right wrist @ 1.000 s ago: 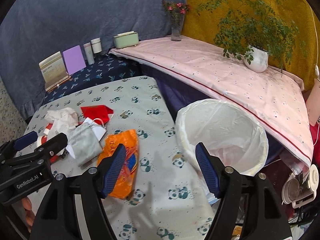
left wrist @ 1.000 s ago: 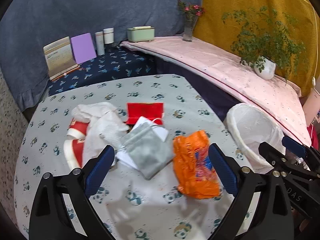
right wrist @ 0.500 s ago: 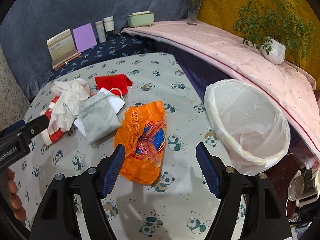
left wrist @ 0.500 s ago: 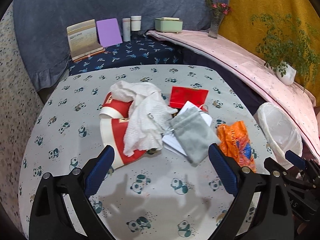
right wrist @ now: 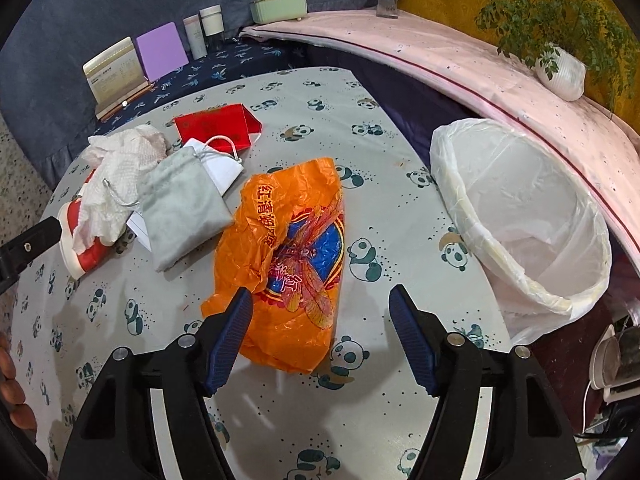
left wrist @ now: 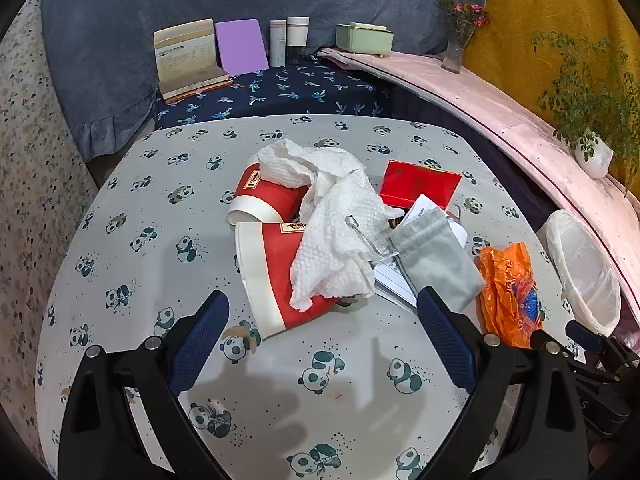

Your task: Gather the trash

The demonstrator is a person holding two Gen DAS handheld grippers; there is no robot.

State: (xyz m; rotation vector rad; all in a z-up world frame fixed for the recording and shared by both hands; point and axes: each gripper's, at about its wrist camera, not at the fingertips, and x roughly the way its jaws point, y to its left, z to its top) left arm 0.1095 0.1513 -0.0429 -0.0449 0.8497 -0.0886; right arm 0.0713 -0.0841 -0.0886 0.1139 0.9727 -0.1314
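Since half a second ago the left gripper (left wrist: 322, 332) has swung further left and closer, so the two red paper cups (left wrist: 276, 240) and the white paper towel (left wrist: 336, 220) draped over them now lie straight ahead of its fingers, where the grey pouch sat before; the right gripper (right wrist: 320, 332) has come lower over the orange plastic bag (right wrist: 288, 256), whose near edge now lies between its fingertips, the left blue pad at the bag's torn corner; both grippers are spread wide with nothing gripped.

The orange bag carries red Chinese characters and a red dragonfly on a blue disc; the characters are too crumpled to read with confidence; each cup bears a small square label, illegible; the tan box (left wrist: 188, 58) far ahead of the left gripper has printed lines too small to read.

Counted on the panda-print tablecloth (left wrist: 132, 216): two red cups, one paper towel, one grey drawstring pouch (right wrist: 180, 208), one white paper bag (right wrist: 220, 164) with a cord handle under the pouch, one red envelope (right wrist: 216, 128), one orange bag; all lie ahead and to the left of the right gripper; the one white-lined trash bin (right wrist: 520, 216) stands ahead to its right, just beyond the table edge.
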